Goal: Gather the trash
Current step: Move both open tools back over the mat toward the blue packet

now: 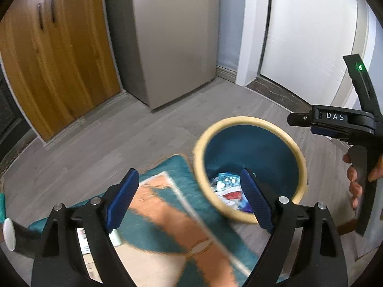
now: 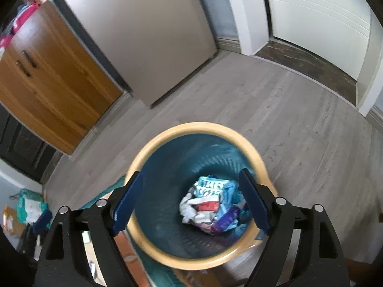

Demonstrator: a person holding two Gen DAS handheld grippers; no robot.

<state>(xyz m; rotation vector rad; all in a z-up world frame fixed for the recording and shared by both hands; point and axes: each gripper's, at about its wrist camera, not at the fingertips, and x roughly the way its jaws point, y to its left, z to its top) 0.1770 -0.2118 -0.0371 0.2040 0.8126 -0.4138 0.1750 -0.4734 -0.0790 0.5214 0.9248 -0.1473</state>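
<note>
A round teal waste bin with a pale yellow rim (image 2: 153,153) stands on the grey floor and holds crumpled wrappers (image 2: 210,205). My right gripper (image 2: 191,201) is open and empty, straight above the bin's mouth. In the left wrist view the bin (image 1: 239,122) lies ahead to the right, with wrappers (image 1: 227,186) inside. My left gripper (image 1: 189,198) is open and empty, above a teal and orange rug (image 1: 167,215) beside the bin. The right gripper's body (image 1: 335,122) shows at the right edge, held by a hand.
A wooden cabinet (image 1: 55,67) and a grey fridge (image 1: 172,40) stand at the back left, a white door (image 1: 308,28) at the back right. A teal packet (image 2: 30,205) lies at the far left. Papers (image 1: 88,246) lie under my left gripper.
</note>
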